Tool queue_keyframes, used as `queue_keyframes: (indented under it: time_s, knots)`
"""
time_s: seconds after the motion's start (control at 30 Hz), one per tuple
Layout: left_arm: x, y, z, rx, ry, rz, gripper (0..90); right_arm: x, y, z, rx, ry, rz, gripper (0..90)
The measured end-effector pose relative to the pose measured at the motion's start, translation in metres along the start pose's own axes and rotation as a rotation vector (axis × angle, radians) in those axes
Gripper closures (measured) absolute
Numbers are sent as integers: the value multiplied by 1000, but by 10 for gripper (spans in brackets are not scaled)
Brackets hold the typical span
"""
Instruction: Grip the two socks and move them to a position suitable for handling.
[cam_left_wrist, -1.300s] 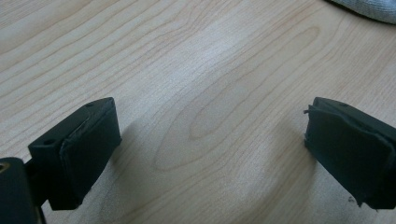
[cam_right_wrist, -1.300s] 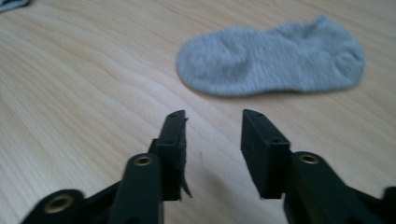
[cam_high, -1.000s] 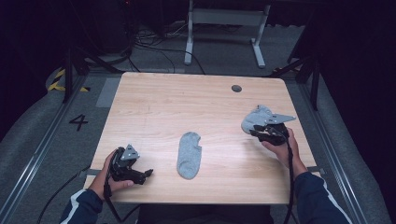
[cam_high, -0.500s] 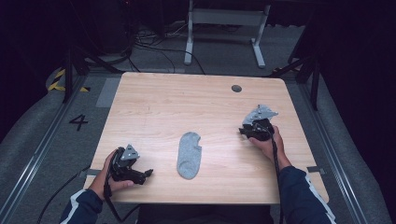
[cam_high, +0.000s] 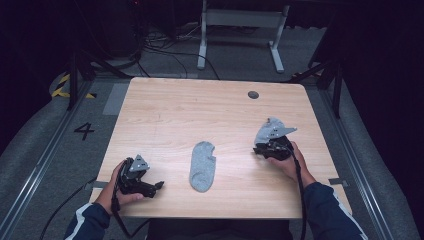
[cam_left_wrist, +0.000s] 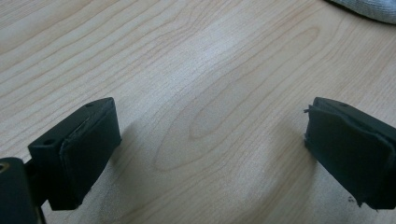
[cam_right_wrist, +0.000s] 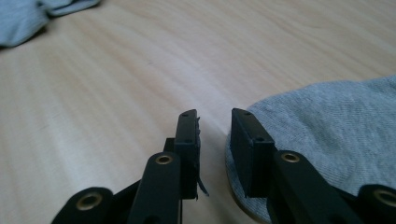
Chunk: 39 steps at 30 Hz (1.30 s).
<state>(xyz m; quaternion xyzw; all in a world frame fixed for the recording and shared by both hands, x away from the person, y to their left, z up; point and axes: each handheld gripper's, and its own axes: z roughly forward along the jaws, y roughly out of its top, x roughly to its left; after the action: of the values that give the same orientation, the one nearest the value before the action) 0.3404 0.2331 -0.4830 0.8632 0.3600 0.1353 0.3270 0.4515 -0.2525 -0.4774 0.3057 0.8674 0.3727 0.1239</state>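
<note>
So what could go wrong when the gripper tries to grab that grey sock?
1. The right gripper has its jaws nearly together, and they have just been closing. The second sock lies beside one jaw, not between them, so they might shut on nothing.
2. A jaw tip sits low near the table and could scrape the wood or just push the sock's edge.
3. The left gripper is open, away from the middle sock, so it can't steady anything.

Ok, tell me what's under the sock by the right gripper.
Bare wooden table shows around the second sock. Its near edge lies beside the right gripper, whose narrow jaws have been closing with nothing pinched between them yet. Whatever is beneath the fabric is covered.
</note>
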Motion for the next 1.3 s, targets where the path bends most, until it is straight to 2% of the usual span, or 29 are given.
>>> queue_keyframes:
  time_s: [0.07, 0.1, 0.13, 0.2, 0.3, 0.47, 0.63, 0.73, 0.87, 0.9, 0.97, 1.0, 1.1, 1.23, 1.3]
  knots:
    - [0, 0, 0, 0, 0, 0, 37, 14, -5, -6, 7, 35, -41, 730]
    - [0, 0, 0, 0, 0, 0, 37, 14, -5, -6, 7, 35, -41, 730]
    - [0, 0, 0, 0, 0, -1, 37, 22, -9, -12, 19, 58, -74, 727]
    - [0, 0, 0, 0, 0, -1, 37, 25, -11, -14, 22, 67, -85, 724]
    - [0, 0, 0, 0, 0, 0, 37, 37, -22, -27, 34, 113, -114, 723]
    - [0, 0, 0, 1, 1, -2, 37, 51, -40, -46, 44, 152, -135, 715]
    - [0, 0, 0, 1, 4, -2, 37, 61, -60, -68, 53, 166, -129, 683]
    - [0, 0, 0, 1, 4, -2, 37, 66, -70, -82, 79, 151, -134, 669]
    - [-1, 0, 0, 1, 4, -4, 37, 68, -72, -91, 100, 153, -136, 690]
    - [0, 0, 0, 2, 5, -4, 36, 68, -71, -94, 96, 148, -133, 691]
    - [-1, 0, 0, -1, 3, -15, 35, 69, -64, -100, 43, 121, -115, 688]
    - [-1, 0, 1, -1, 3, -15, 35, 69, -59, -101, 14, 90, -109, 688]
    - [-2, 0, 1, 1, 5, -20, 35, 71, -46, -97, -14, 14, -128, 686]
    - [-2, 1, 1, 0, 3, -19, 35, 67, -29, -82, -32, -35, -130, 687]
    - [-1, 1, 1, -1, 1, -15, 34, 60, -20, -69, -27, -51, -107, 690]
